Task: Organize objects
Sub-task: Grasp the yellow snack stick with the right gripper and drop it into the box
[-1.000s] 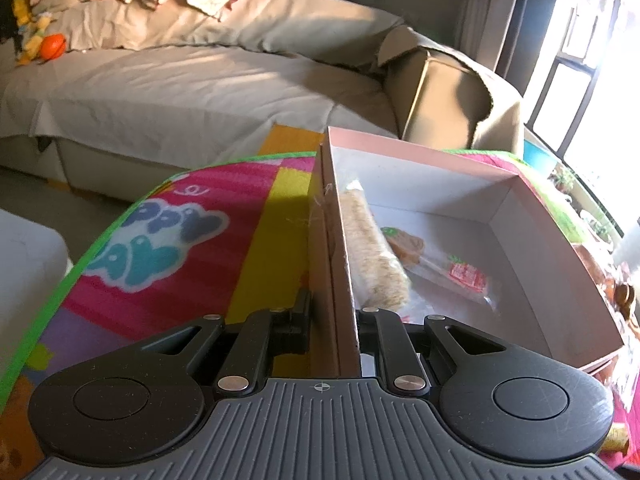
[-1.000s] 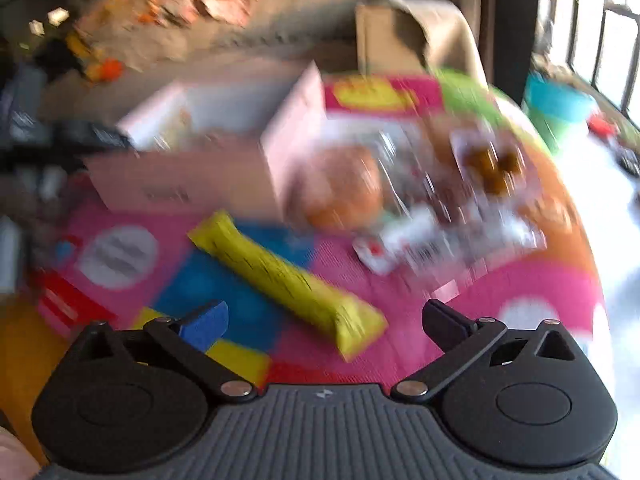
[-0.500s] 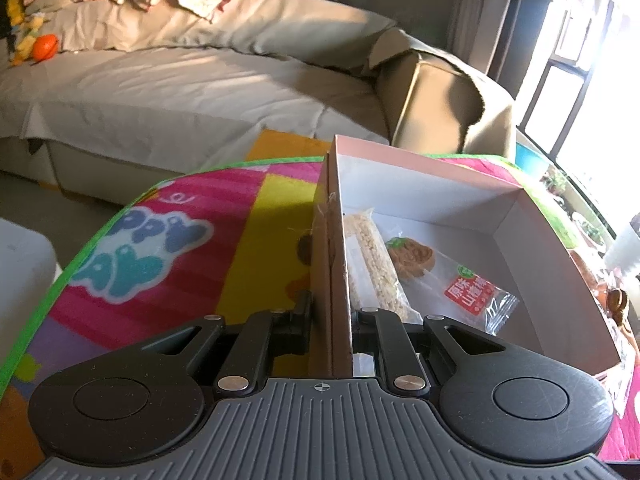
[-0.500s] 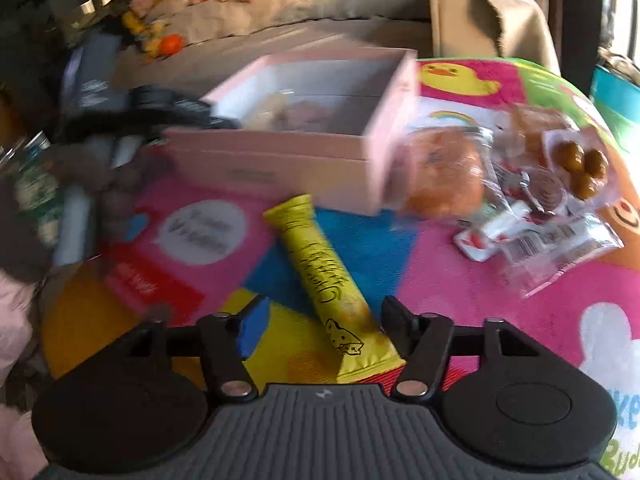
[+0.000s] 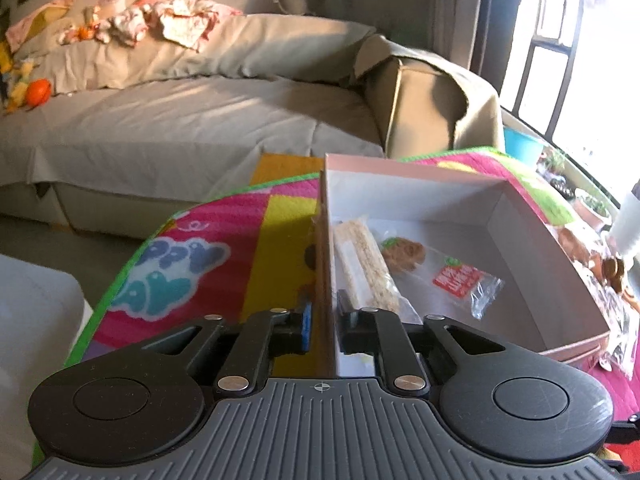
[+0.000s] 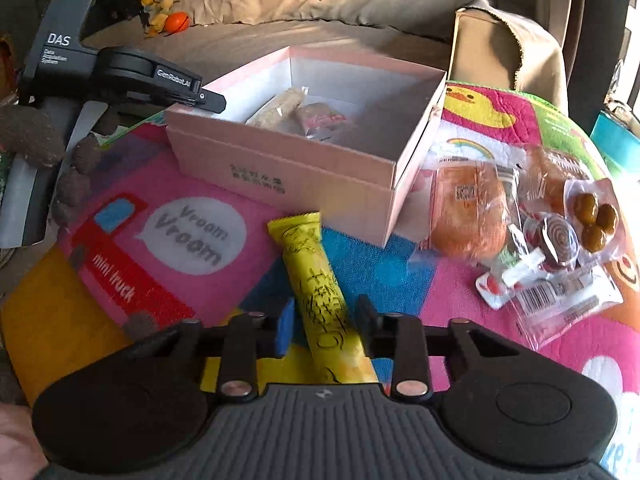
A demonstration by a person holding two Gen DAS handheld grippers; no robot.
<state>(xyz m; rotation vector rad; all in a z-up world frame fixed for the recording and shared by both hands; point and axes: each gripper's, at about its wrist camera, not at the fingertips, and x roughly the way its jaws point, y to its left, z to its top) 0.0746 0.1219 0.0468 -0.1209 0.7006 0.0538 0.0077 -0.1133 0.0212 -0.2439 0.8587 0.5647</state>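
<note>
Since the earlier frame, right gripper (image 6: 325, 322) has advanced to straddle yellow snack bar (image 6: 320, 292) on the mat (image 6: 180, 240), jaws not yet clamped. Left gripper (image 5: 322, 320) clamps pink box (image 5: 520, 216) left wall.

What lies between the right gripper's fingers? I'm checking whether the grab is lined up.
In the right wrist view, the yellow snack bar lies lengthwise between the right gripper fingers, on the mat.

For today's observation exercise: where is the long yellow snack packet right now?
In the right wrist view, the yellow snack packet lies on the colourful play mat, just in front of the pink box, its near end between the fingers of the right tool.
</note>
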